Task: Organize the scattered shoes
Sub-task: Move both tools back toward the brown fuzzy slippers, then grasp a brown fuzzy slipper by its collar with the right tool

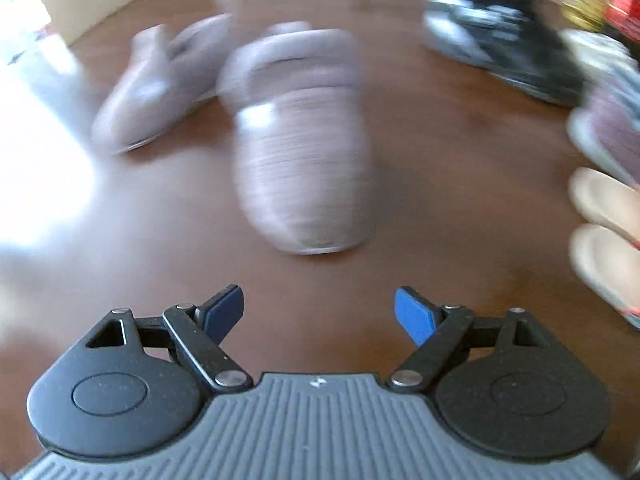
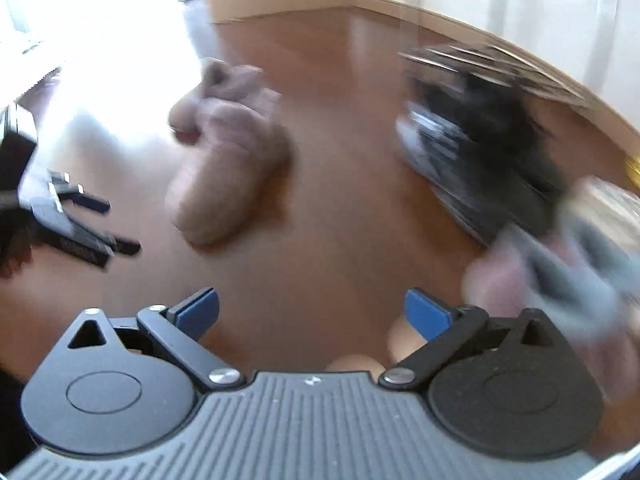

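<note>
Brown wooden floor [image 1: 400,184], everything smeared with blur, and the left gripper [image 1: 319,312] hangs released and empty above a pinkish slipper [image 1: 300,152] whose mate [image 1: 152,92] lies just beside it, while the right gripper [image 2: 312,312] gapes wide, empty too.

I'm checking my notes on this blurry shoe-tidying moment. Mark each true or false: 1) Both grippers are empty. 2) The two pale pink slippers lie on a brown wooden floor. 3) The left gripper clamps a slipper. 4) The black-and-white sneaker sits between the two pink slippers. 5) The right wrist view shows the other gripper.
1) True: the left gripper and right gripper stand open with nothing between their jaws.
2) True: the pale pink slippers lie on the brown wooden floor.
3) False: it is apart from them.
4) False: the black-and-white sneaker lies off to their right.
5) True.
</note>
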Available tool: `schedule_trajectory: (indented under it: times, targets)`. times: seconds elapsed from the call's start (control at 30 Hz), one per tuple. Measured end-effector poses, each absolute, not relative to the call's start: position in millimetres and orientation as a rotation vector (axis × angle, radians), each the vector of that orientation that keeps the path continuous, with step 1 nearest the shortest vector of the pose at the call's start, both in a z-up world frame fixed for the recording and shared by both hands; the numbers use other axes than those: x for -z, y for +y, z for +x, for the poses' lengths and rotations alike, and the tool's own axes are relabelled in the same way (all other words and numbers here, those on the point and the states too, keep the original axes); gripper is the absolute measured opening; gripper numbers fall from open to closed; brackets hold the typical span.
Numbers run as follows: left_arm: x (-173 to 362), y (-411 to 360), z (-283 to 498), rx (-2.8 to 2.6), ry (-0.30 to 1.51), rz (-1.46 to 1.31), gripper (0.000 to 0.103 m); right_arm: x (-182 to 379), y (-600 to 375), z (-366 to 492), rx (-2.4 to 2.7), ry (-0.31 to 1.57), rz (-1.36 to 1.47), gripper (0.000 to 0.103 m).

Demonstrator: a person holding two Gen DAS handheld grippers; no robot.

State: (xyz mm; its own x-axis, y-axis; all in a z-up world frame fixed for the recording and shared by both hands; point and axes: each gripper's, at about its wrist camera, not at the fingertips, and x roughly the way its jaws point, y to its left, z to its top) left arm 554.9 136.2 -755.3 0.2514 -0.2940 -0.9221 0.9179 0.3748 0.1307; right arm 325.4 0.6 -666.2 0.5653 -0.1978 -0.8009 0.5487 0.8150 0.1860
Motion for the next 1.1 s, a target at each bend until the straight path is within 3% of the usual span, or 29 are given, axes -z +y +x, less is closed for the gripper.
schedule_trajectory:
  times: [0.33,0.5,0.63,0.73,1.0,1.07,1.1]
  targets:
    - [778.4,160.2,638.9,0.91,0.986,0.743,0.085,692.0,0.2,467.7,0.365,0.862,0.5,0.098]
    - [779.6,171.8,679.3,0.891,0.992,0.667,0.085,689.4,-8.1,537.0,0.318,0.802,0.468,0.092]
    - [762.0,180.2,726.3,0.819,0.95,0.546,0.085,684.7,-32.2,619.8,0.295,0.748,0.382,0.084]
    - [752.0,189.8,754.8,0.757,0.933,0.47,0.085,689.0,-60.3,688.8,0.316,0.731,0.34,0.07]
    - [755.3,223.1,781.5,0.668,0.971,0.408,0.085,760.0,-129.9,800.7,0.516,0.814,0.494,0.07]
    - [757.5,230.6,781.0,0.65,0.991,0.41,0.085,779.9,-132.8,804.6,0.468,0.843,0.532,0.024]
    - [757.9,235.0,779.5,0.64,1.003,0.414,0.085,782.0,-130.1,801.5,0.43,0.813,0.539,0.023]
